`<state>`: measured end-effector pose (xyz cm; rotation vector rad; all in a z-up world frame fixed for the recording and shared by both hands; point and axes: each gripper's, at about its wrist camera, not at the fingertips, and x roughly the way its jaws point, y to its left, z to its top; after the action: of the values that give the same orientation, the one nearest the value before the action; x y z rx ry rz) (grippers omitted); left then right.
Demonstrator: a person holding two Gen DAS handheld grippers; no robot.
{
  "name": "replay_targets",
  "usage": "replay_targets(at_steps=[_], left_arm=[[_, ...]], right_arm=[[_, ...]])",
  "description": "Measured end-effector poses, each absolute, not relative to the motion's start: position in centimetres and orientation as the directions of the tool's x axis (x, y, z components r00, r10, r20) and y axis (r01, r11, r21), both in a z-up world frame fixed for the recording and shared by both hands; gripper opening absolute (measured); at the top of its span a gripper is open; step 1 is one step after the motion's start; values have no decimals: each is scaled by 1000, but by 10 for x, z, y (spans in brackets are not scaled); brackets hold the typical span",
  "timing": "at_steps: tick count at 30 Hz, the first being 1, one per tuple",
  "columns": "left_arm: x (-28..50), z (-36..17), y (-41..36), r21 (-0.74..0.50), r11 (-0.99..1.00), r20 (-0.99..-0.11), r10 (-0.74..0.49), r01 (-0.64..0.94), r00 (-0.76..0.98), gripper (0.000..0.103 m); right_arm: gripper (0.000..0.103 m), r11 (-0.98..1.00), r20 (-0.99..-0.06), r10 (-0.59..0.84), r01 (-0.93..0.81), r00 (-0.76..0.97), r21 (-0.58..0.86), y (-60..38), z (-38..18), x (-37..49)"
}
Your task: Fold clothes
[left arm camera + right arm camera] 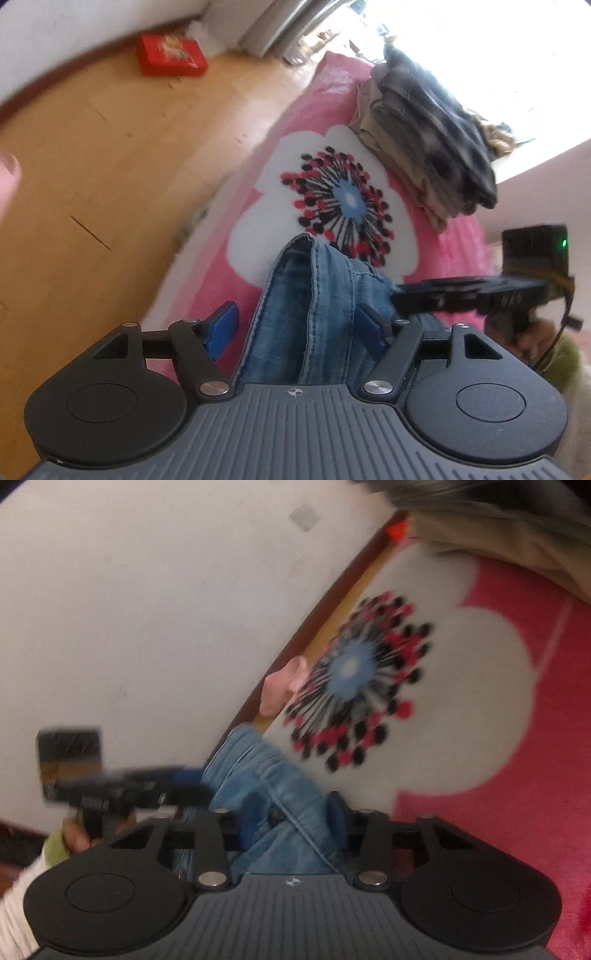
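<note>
Blue pads of the left gripper (299, 325) stand apart on either side of a folded pair of jeans (314, 295), and in the left wrist view there is clear air between the left-hand pad (221, 328) and the denim, so nothing is clamped there. On the right gripper (293, 818) the two blue pads sit much closer together with a bunched fold of the same jeans between them; they look pressed against the cloth, though the picture is blurred. Each tool shows in the other's view: the right one comes in from the right edge of the left wrist view, carried by a hand with a green cuff (554, 354).

Outward from the fingers, the jeans lie on a pink bedspread (454, 251), their folded end reaching onto a large white flower print (325, 155) with a blue, red and black centre. Beyond the flower, toward the far end of the bedspread, sits a stack of folded clothes (428, 133), a dark plaid piece on top. Off the bedspread's left edge is wooden floor (110, 177), with a red box (170, 55) near the wall.
</note>
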<state>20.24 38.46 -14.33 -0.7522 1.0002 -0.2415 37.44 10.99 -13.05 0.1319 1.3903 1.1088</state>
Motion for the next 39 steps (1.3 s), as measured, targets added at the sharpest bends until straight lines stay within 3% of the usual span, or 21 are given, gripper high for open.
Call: replay_targets(at_steps=[2,7,12,15,18,19,23,26,32,39], left_arm=[[200,-145,381,-679,724,-655,-523,-121,545,61],[176,-120,370,-685,728,-564,-512,-21,647,47],[147,-72,362,-668,736,-398,-475,106,785,46],[150,-67,364,-620,784,-415,-355,25,838,49],[158,-84,380,-580,801,-531,-232,-150,815,50],[155,-89,388,-580,790,-556,-204,-200,806,50],[122,-78,407,-580,776,-564,-163,-248,809,55],[96,-63,395,-502,842,-608,-181,-197,773,55],[65,-62,330,-220,976,-725,-171,11,667,55],[51,-100,318,-196,978,-815,-203,71,543,53]], right_arm=[[23,514,-722,665,-585,-189,627,112,-123,362],[17,430,-717,697,-809,14,401,99,-68,296],[16,356,-595,702,-917,390,-181,89,-27,196],[19,323,-546,646,-840,532,-436,113,-64,173],[24,387,-652,533,-841,539,-378,144,-116,202],[31,435,-678,517,-843,523,-318,149,-124,214],[40,630,-660,603,-775,447,51,130,-89,242],[42,622,-617,675,-762,404,182,112,-56,241],[42,410,-724,657,-905,211,109,148,-52,203],[41,356,-819,563,-926,110,121,183,-86,191]])
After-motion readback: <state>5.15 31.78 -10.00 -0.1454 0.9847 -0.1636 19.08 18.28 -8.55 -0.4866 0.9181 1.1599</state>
